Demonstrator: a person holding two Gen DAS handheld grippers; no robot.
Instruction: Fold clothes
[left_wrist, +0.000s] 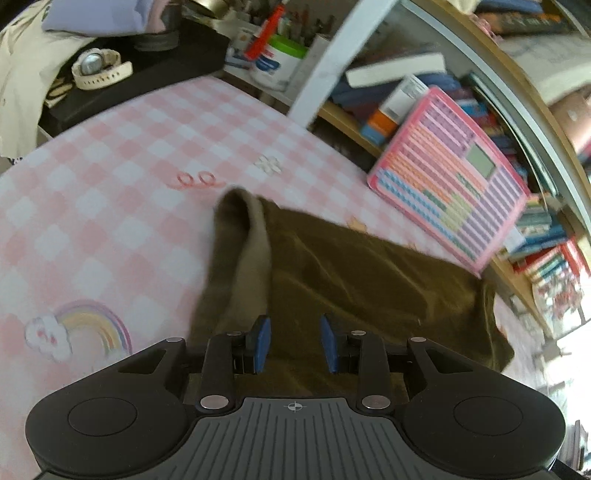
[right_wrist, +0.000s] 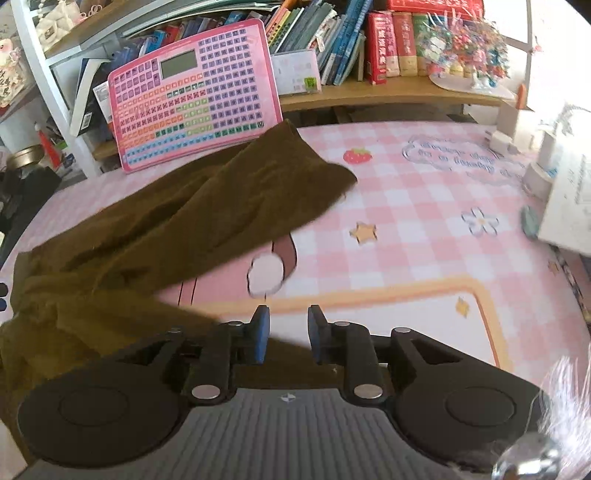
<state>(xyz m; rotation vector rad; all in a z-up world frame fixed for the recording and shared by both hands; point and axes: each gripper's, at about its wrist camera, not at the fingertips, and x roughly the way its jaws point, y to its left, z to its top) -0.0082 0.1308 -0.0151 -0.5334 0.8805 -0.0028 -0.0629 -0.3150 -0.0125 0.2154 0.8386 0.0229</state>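
A smooth pink-and-white checked mat (left_wrist: 122, 155) printed with a rainbow, stars and flowers covers the desk, and a shelf of books (right_wrist: 332, 40) runs along the top of the right wrist view. The olive-brown garment (left_wrist: 351, 277), a soft, matte knit with loose wrinkles, lies on the mat: in the left wrist view it fills the centre and lower right of the frame, with a long narrow fold rising to a rounded tip near the middle; in the right wrist view it stretches from the lower left up to a blunt corner near the top centre. The left gripper (left_wrist: 295, 343) sits low over the cloth with its blue-padded jaws apart and nothing between them. The right gripper (right_wrist: 288, 332) hangs at the bottom centre of its frame, jaws likewise apart, over the mat's orange-bordered panel, with the garment's edge just beside its left finger. A flat, rigid pink toy keyboard (right_wrist: 195, 92), gridded with coloured keys, leans against the shelf and touches the far edge of the garment. A pale wristwatch (left_wrist: 99, 70) rests on a black slab in the upper left of the left wrist view, well apart from the cloth.
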